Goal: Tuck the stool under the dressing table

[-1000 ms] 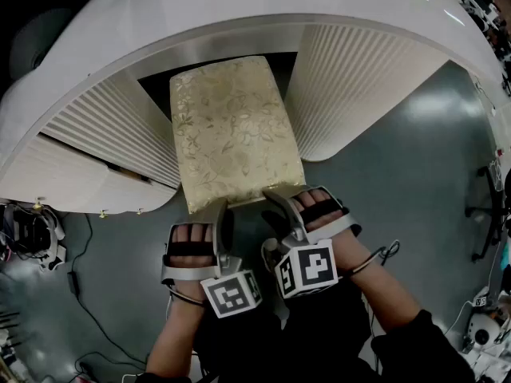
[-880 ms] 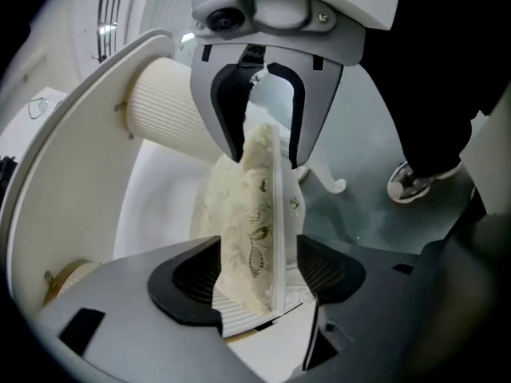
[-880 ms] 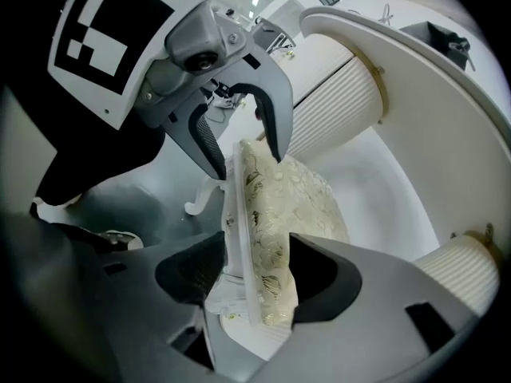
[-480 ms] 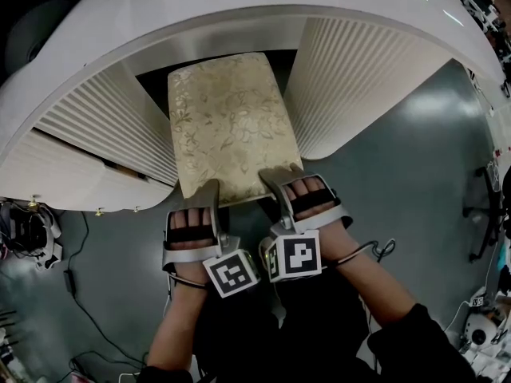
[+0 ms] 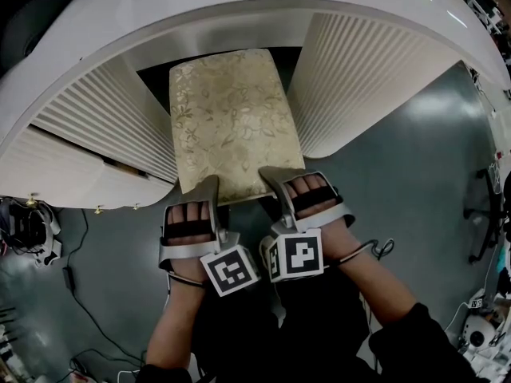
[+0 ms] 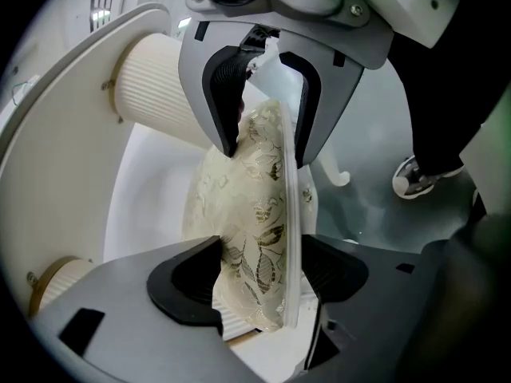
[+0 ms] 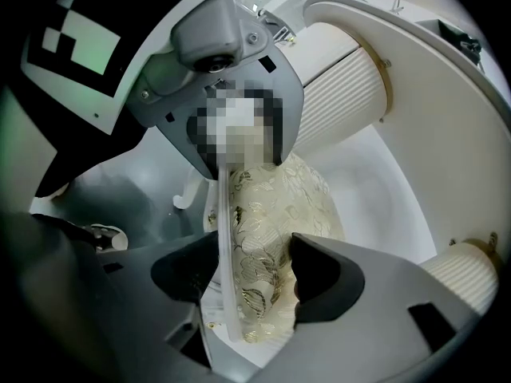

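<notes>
at the near edge of the stool point(image 5: 231, 122), both grippers sit side by side, each strapped to a hand. the left gripper point(image 5: 209, 191) is at the seat's left front corner and the right gripper point(image 5: 275, 180) at its right front corner. each has the cushion's rim between its jaws. both pairs of jaws have just been opening, and the gripper views now show them parted and slack round the gold floral cushion, not clamped on it. a second ago they sat tighter on that edge.

the stool stands in the kneehole of the dressing table point(image 5: 239, 6), between the left ribbed pedestal point(image 5: 104, 126) and the right ribbed pedestal point(image 5: 351, 78). its far end is just under the white tabletop and its near half is out over the grey floor point(image 5: 383, 158). the seat lies much where it did a second ago. both grippers have sunk a little and drawn closer to the seat.
</notes>
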A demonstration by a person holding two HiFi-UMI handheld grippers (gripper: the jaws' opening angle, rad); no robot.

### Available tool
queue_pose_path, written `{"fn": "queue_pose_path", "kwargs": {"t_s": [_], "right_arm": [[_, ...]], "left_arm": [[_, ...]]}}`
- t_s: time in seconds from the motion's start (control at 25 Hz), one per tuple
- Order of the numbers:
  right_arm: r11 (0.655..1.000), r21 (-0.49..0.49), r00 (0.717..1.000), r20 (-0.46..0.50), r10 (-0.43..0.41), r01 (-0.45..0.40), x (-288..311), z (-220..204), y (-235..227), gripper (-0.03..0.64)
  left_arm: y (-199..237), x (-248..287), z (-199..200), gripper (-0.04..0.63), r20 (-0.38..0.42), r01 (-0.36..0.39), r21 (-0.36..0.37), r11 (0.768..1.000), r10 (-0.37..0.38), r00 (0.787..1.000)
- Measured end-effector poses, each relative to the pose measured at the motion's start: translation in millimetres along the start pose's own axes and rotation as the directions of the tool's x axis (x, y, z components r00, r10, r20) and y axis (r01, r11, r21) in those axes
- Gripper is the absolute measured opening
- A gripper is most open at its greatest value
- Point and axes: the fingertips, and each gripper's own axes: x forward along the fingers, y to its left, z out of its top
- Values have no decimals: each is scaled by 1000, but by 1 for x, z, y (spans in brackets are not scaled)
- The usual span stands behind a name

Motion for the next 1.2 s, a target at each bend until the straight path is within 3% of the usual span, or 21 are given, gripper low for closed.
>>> {"fn": "queue_pose_path", "kwargs": {"t_s": [0.76, 1.08, 1.2], "right_arm": [[999, 19, 999, 13, -51, 50, 44, -2, -56, 259], [998, 10, 998, 6, -55, 54, 65, -7, -76, 259], [998, 13, 999, 9, -53, 53, 67, -8, -77, 259]], "left_arm": [[54, 45, -8, 314, -14, -25, -14, 1000, 24, 1000], [80, 65, -6, 296, 4, -92, -9, 996, 92, 996], [79, 67, -7, 293, -4, -84, -11, 996, 84, 996]]}}
